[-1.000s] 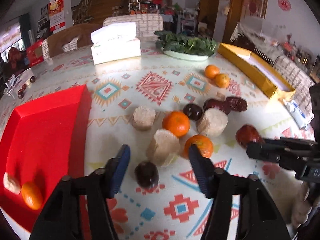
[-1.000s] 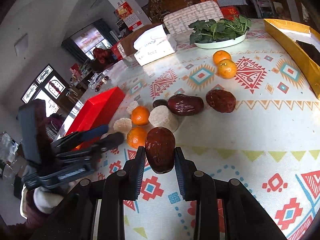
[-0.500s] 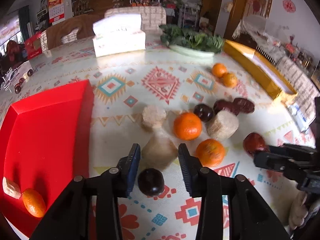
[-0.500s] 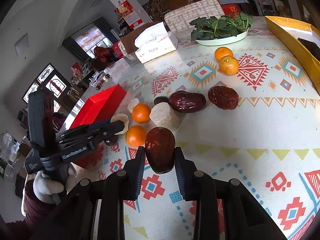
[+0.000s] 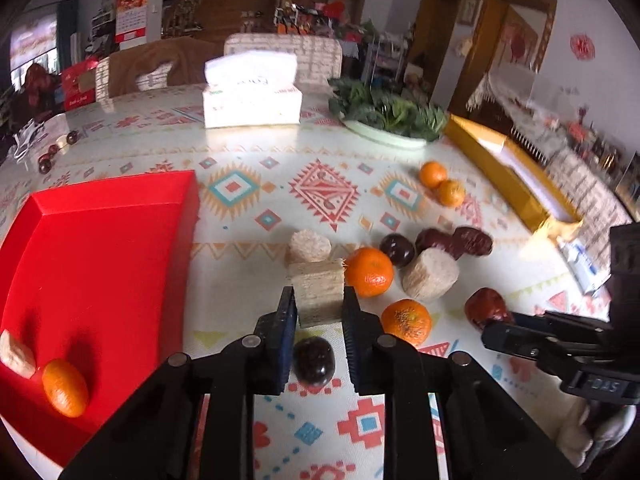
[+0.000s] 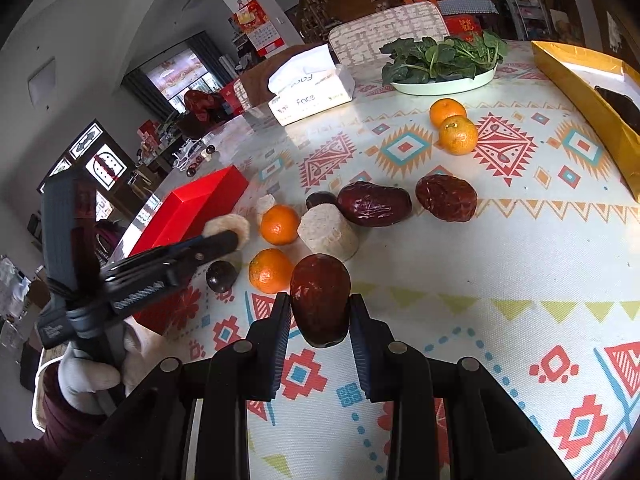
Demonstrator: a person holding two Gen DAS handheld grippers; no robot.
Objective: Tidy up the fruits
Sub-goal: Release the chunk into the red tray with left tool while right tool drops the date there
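**Both grippers loaded over the fruit pile**

My left gripper point(image 5: 319, 312) is clamped on a pale sugarcane chunk point(image 5: 317, 292), its pads pressed against both flat sides, the piece lifted above the patterned tablecloth point(image 5: 248, 188). Directly under it a dark plum point(image 5: 314, 361) lies on the cloth between my fingers. My right gripper point(image 6: 319, 322) pinches a wrinkled red date point(image 6: 320, 298) upright between its pads.

The red tray point(image 5: 96, 264) sits at the tabletop's left edge, with one tangerine point(image 5: 65, 387) and a cane piece point(image 5: 16, 354) in its near corner. The loose pile lies around the middle of the tabletop: two tangerines point(image 5: 368, 271) just beside my held chunk, two more cane chunks point(image 5: 430, 274), another plum point(image 5: 397, 250) and two dates point(image 6: 374, 205) touching the cluster. A further pair of tangerines point(image 6: 454, 126) rests well apart, toward the far edge near the plate of greens point(image 6: 444, 80). A gold box point(image 6: 588, 92) runs along the right edge, a tissue box point(image 6: 312, 92) by the far edge.
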